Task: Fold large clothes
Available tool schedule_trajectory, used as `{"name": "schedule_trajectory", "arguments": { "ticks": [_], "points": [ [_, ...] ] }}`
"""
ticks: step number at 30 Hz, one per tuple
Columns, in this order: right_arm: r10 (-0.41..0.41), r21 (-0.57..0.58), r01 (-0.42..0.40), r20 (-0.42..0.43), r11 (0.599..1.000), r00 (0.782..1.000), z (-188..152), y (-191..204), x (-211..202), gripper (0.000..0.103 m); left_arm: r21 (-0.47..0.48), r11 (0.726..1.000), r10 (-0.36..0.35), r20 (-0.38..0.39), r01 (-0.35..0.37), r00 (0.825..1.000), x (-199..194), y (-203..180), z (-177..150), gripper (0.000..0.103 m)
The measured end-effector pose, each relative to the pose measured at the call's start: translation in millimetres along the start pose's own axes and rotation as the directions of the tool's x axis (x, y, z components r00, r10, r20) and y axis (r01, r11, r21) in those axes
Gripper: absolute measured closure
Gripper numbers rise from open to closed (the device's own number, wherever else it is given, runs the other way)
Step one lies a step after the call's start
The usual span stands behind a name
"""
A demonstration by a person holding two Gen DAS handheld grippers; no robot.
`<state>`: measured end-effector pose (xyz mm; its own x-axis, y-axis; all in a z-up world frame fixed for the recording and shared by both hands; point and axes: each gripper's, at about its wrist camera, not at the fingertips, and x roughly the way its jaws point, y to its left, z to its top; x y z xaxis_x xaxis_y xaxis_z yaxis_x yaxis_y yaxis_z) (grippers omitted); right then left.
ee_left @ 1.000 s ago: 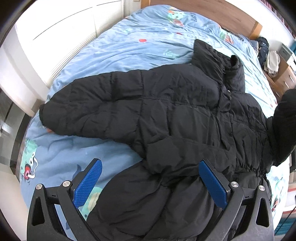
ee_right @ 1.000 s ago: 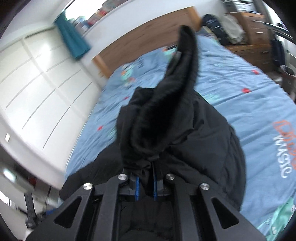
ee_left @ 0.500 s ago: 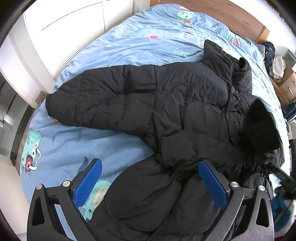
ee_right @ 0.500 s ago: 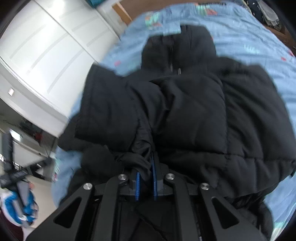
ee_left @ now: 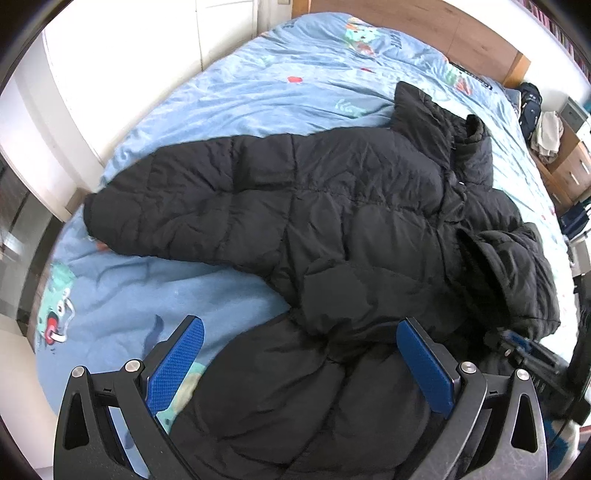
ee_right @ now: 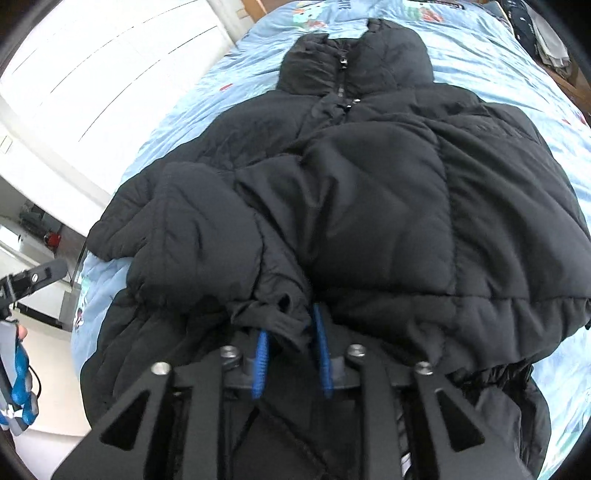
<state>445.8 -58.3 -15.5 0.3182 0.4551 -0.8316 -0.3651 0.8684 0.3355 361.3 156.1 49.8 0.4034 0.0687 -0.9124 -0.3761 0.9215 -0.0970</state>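
The black puffer jacket [ee_left: 332, 229] runs off the left wrist picture at six o'clock, so its hem cannot be seen there. In the right wrist view the right gripper [ee_right: 291, 354] covers the jacket's lower part, and the sleeve cuff [ee_right: 273, 317] bunches between the blue pads [ee_right: 261, 363], hiding how deep they bite. At nine o'clock the left gripper [ee_right: 33, 278] is blurred and cut by the edge. The bedside clutter [ee_left: 550, 136] at two o'clock is too small to identify.

Blue-sheeted bed [ee_left: 258, 85], wooden headboard [ee_left: 424, 22], white wardrobe [ee_right: 92, 66], wooden drawers [ee_left: 569, 173].
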Motion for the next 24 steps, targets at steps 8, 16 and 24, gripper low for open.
{"name": "schedule_trajectory", "arguments": {
  "ticks": [8, 16, 24],
  "points": [
    [0.053, -0.051, -0.052, 0.001, 0.997, 0.999, -6.2, 23.3, -15.0, 0.06, 0.054, 0.999, 0.005, -0.023, -0.003, 1.0, 5.8, -22.8, -0.1, 0.001],
    [-0.066, -0.028, 0.071, 0.132, 0.997, 0.989, 14.3, -5.6, -67.3, 0.06, 0.148, 0.983, -0.102, -0.02, 0.104, 0.995, 15.6, -84.9, 8.6, 0.001],
    [-0.275, 0.048, 0.271, 0.174, 0.961, 0.946, 42.7, -73.6, -86.2, 0.06, 0.281, 0.94, -0.193, -0.036, 0.195, 0.981, 58.5, -180.0, 12.4, 0.001]
  ]
}}
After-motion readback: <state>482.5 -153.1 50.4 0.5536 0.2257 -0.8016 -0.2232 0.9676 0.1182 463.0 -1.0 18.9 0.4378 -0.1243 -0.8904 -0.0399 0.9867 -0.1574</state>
